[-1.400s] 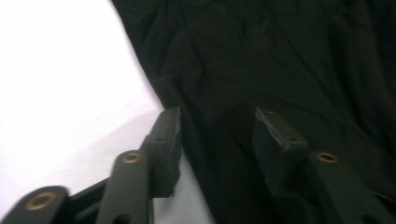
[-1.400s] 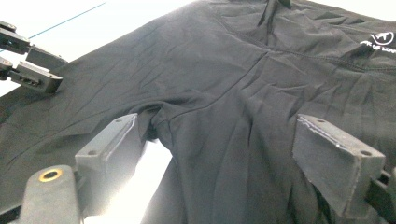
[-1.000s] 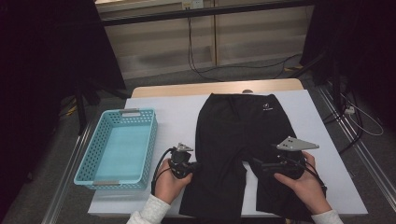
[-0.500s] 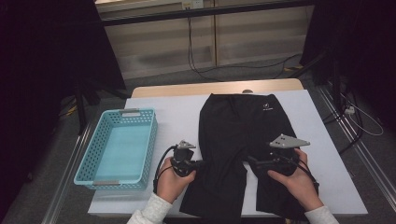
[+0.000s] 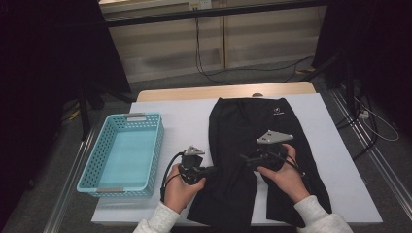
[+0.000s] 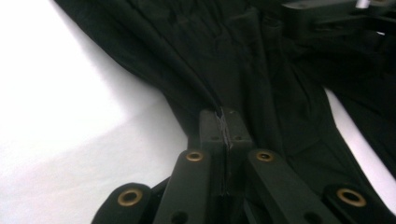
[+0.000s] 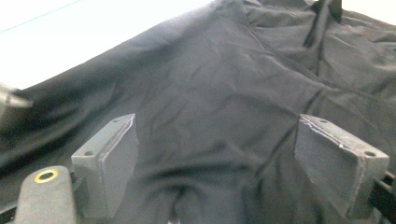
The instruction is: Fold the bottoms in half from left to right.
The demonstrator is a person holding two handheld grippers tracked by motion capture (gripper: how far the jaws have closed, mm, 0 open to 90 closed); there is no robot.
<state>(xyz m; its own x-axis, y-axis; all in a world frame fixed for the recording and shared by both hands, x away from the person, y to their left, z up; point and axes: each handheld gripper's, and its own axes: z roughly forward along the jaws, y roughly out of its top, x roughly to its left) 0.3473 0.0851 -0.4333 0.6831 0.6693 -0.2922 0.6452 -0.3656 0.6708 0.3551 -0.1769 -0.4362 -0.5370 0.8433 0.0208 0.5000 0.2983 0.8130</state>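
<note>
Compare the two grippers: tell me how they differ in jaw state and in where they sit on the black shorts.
The left gripper has its jaws shut, pinching the edge of the black shorts; the right gripper has its jaws wide apart, with fabric under them but no grip. In the high view the left gripper sits at the shorts' left edge, the right gripper over their middle. Both are hand-held, black and low over the fabric.

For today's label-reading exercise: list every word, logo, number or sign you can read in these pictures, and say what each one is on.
Small white mark near the waistband of the black trousers: too small and blurred to read.
Blue basket, both grippers, table: no readable text.
</note>
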